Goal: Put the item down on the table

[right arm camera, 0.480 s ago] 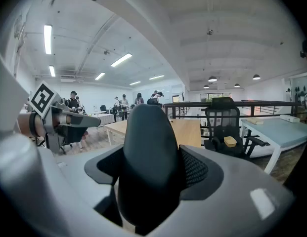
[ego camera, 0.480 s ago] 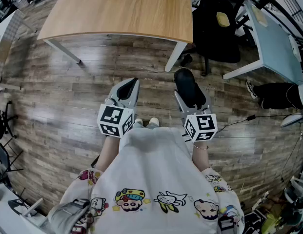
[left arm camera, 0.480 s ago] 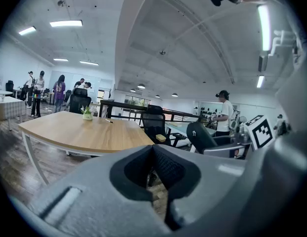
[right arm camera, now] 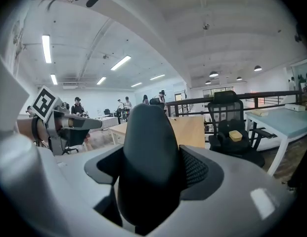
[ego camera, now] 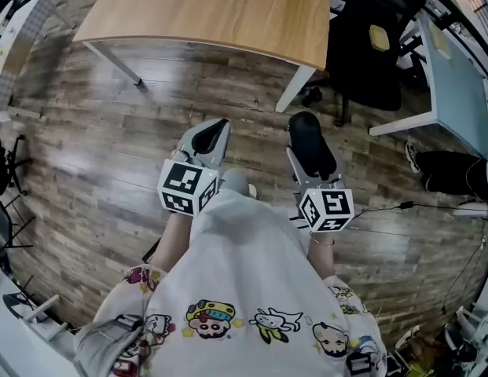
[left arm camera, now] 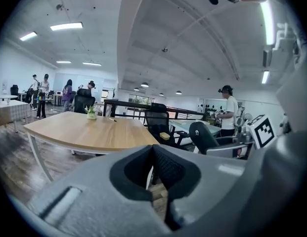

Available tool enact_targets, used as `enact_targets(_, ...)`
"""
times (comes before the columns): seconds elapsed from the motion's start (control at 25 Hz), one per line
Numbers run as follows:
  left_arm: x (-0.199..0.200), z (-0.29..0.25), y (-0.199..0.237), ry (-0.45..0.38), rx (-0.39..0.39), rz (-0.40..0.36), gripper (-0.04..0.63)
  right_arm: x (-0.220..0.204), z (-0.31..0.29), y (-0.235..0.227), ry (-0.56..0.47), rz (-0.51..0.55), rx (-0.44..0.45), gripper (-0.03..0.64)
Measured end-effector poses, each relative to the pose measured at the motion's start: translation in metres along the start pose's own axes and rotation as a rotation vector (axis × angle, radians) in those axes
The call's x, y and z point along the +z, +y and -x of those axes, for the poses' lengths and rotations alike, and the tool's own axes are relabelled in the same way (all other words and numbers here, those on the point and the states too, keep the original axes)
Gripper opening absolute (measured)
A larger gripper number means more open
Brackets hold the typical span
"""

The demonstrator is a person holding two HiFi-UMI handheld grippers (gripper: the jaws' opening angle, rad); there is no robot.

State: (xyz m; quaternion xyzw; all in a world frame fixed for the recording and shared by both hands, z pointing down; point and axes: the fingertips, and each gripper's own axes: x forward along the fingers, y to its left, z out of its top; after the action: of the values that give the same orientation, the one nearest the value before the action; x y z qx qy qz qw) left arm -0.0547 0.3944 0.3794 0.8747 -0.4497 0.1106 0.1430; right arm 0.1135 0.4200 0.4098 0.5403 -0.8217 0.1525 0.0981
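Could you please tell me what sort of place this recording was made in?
Probably an open-plan office or lab: a large wooden table on plank flooring, a black office chair beside it, and long ceiling strip lights overhead.

The light-brown rectangular wooden table top (ego camera: 220,10) looks smooth and satin, on white painted metal legs (ego camera: 297,89). The grey-brown plank floor (ego camera: 86,155) shows rough-looking grain under a glossy sheen. The left gripper (ego camera: 214,129) and right gripper (ego camera: 310,136) have matt grey plastic shells and black, finely dimpled pads (right arm camera: 195,169). The dark rounded oval item (right arm camera: 148,162) looks smooth, matt plastic. The white cartoon-printed shirt (ego camera: 244,265) is soft cloth
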Motion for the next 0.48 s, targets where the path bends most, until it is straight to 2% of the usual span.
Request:
enact_targets(0.28,0.002,-0.018,0.002,0.009,-0.006,-0.003,0.000,-0.002,-0.013,-0.014,0.007,-0.035,0.002,0.354)
enact_targets(0.48,0.009,-0.047,0.024,0.014,-0.018,0.001,0.000,0.009,-0.047,-0.028,0.009,-0.054,-0.005,0.354)
